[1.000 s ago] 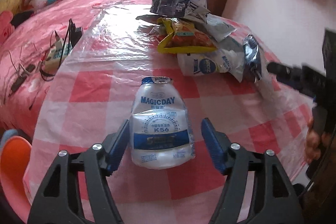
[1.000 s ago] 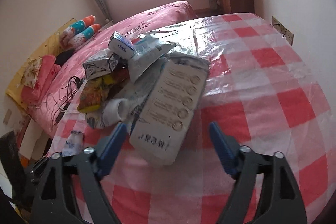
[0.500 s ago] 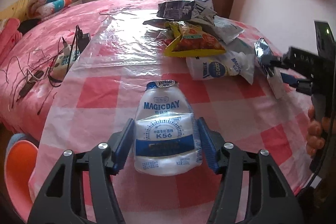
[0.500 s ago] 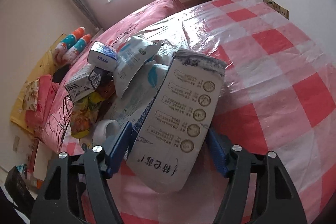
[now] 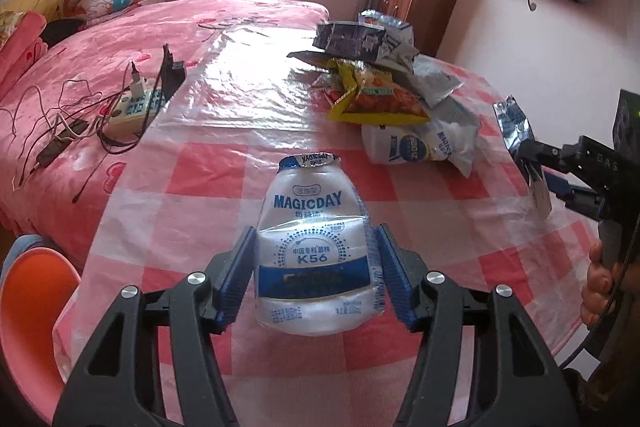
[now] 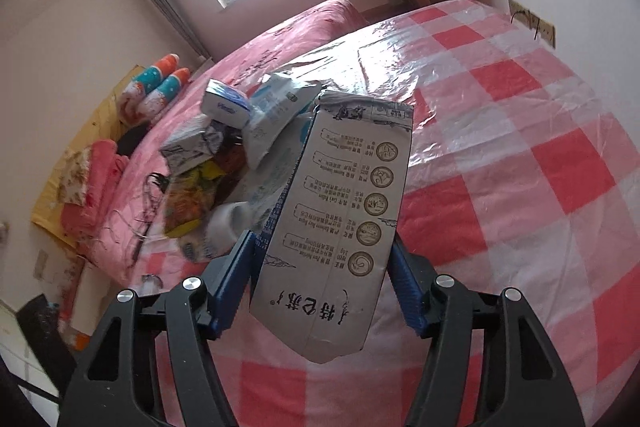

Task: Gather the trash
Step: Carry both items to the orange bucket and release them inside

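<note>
The crushed bottle (image 5: 318, 259) sits pinched in the left gripper (image 5: 316, 277) above the checked table (image 5: 420, 359); the right gripper (image 6: 322, 285) clamps a flat carton (image 6: 340, 227) beside the trash pile (image 6: 236, 151). Both are thin and crumpled, so either could slip or buckle if swung quickly.

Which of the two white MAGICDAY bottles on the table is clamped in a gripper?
The crushed MAGICDAY bottle, alone on the near checks, clamped in the left gripper. The other MAGICDAY bottle lies under the yellow snack bag, ungripped.
</note>
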`<action>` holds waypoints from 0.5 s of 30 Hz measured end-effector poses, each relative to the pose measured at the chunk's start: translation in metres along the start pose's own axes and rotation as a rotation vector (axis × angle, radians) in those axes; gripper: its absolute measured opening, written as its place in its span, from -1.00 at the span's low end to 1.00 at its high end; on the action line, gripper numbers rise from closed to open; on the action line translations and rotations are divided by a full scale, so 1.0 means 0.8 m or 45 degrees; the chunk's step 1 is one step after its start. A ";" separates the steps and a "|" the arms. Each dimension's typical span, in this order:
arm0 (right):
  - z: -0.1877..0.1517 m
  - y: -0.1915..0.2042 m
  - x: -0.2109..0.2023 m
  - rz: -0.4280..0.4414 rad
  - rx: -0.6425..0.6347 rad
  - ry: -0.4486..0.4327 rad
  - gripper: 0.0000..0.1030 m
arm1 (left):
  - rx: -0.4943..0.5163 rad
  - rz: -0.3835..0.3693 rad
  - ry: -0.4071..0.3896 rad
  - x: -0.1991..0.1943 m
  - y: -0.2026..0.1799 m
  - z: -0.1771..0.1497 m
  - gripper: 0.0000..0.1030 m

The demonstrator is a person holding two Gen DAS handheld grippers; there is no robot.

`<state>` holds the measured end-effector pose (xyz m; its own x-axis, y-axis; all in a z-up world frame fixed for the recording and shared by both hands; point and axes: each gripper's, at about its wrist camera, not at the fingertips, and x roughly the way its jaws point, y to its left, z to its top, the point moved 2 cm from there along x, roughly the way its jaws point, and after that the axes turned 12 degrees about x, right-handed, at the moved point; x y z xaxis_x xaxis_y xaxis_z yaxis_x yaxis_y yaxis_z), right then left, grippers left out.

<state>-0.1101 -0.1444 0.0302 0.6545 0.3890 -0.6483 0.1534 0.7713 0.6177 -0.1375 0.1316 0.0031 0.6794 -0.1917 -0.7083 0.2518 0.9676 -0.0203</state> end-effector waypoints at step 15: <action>-0.058 0.147 0.007 0.344 -0.154 0.272 0.26 | -0.165 0.149 -0.135 -0.083 0.088 -0.018 0.18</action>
<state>-0.1227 -0.0282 0.0791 0.4884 0.6735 -0.5548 -0.1008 0.6751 0.7308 -0.1753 0.2146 0.0385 0.7695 -0.0865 -0.6328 0.0806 0.9960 -0.0381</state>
